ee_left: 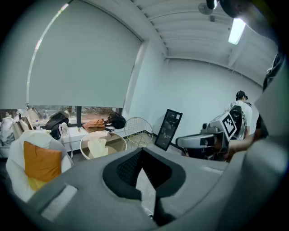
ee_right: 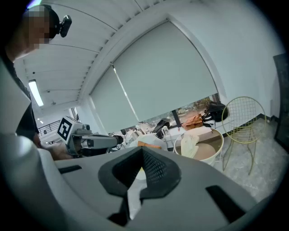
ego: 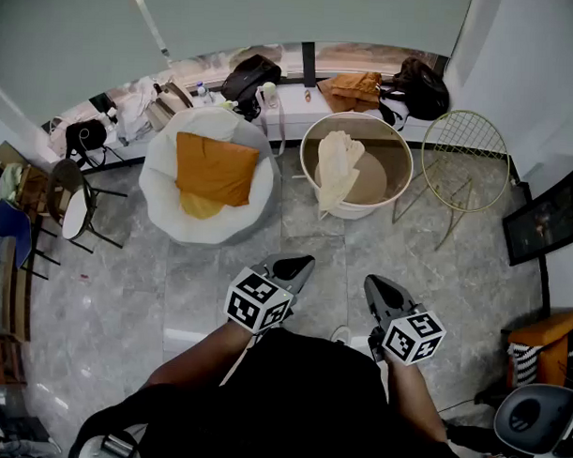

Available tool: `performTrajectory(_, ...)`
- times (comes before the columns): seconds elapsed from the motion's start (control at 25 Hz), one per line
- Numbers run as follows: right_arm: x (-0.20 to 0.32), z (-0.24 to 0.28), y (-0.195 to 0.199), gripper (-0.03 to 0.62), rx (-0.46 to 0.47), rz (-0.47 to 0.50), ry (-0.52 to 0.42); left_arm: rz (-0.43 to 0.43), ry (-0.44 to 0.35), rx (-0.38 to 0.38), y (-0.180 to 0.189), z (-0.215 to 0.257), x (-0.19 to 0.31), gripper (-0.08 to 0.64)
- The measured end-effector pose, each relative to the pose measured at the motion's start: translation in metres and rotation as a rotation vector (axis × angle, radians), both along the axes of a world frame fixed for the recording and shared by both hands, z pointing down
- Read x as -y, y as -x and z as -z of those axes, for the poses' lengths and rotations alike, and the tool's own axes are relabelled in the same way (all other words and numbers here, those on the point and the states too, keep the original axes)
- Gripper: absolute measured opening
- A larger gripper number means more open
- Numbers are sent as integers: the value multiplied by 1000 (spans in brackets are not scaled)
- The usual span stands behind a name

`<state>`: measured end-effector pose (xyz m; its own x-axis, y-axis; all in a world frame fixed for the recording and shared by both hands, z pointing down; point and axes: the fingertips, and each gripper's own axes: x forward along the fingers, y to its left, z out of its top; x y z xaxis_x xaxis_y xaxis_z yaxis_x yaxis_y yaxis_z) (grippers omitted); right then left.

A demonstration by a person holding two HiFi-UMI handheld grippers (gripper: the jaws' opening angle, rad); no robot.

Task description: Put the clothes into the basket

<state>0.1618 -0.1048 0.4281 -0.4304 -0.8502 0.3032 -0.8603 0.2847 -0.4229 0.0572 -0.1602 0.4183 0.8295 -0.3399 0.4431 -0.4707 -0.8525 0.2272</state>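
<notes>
Black fabric of the person's top [ego: 300,393] fills the bottom of the head view, with both forearms reaching out of it. Beyond lies a floor [ego: 125,293] of glossy grey, marble-veined tiles, bare between the grippers and the furniture.

Largest on it is a round, puffy white chair [ego: 161,186] at the left. A square orange cushion [ego: 214,167] rests in its seat, with a yellow cloth [ego: 201,207] showing under the cushion's lower edge.

To its right, with a strip of bare floor between them, stands the basket [ego: 366,213], a smooth, round, pale tub with an open top and a tan bottom. Close by its right side is a round frame of thin gold wire mesh [ego: 465,145] on slim legs.

A cream garment [ego: 337,169] hangs over the basket's near-left rim. Its long axis runs from inside the tub towards the person, the upper part inside and the lower end draped down the outer wall.

Behind all this a low white sill [ego: 300,100] carries black and tan bags.

The left gripper [ego: 302,264] and the right gripper [ego: 374,285] hover side by side over bare floor, well short of the basket, both angled slightly down towards it. Each has its dark, ribbed jaws closed together at the tips with nothing between them.
</notes>
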Motion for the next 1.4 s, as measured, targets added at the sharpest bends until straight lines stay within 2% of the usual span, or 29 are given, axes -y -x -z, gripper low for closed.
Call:
performTrajectory(0.4, -4, 0, -11, 12, -15, 21, -3, -6, -8, 3, -14, 1, -4, 0)
performTrajectory(0.52, -8, 2, -18, 12, 12, 21, -12, -12, 12, -1, -23, -2, -10, 0)
performTrajectory(0.6, -11, 3, -22, 14, 52, 30, -14, -13, 63, -27, -31, -5, -14, 0)
performTrajectory(0.72, -12, -1, -32, 14, 104, 24, 2, 29, 227, -113, -42, -16, -16, 0)
performTrajectory(0.8, -15, -6, -39, 14, 131, 26, 16, 70, 300, -133, -48, -25, -16, 0)
performTrajectory(0.84, -16, -8, -42, 14, 125, 31, 21, 79, 298, -118, -51, -29, -17, 0)
performTrajectory(0.96, -22, -13, -55, 14, 65, 45, 25, 68, 229, -60, -61, -32, -23, 0)
performTrajectory(1.28, -15, -15, -85, 14, 27, 82, 18, 94, 139, -34, -89, -23, -29, 0)
performTrajectory(1.4, -11, -16, -91, 15, 46, 102, 17, 123, 134, -14, -91, -27, -30, 0)
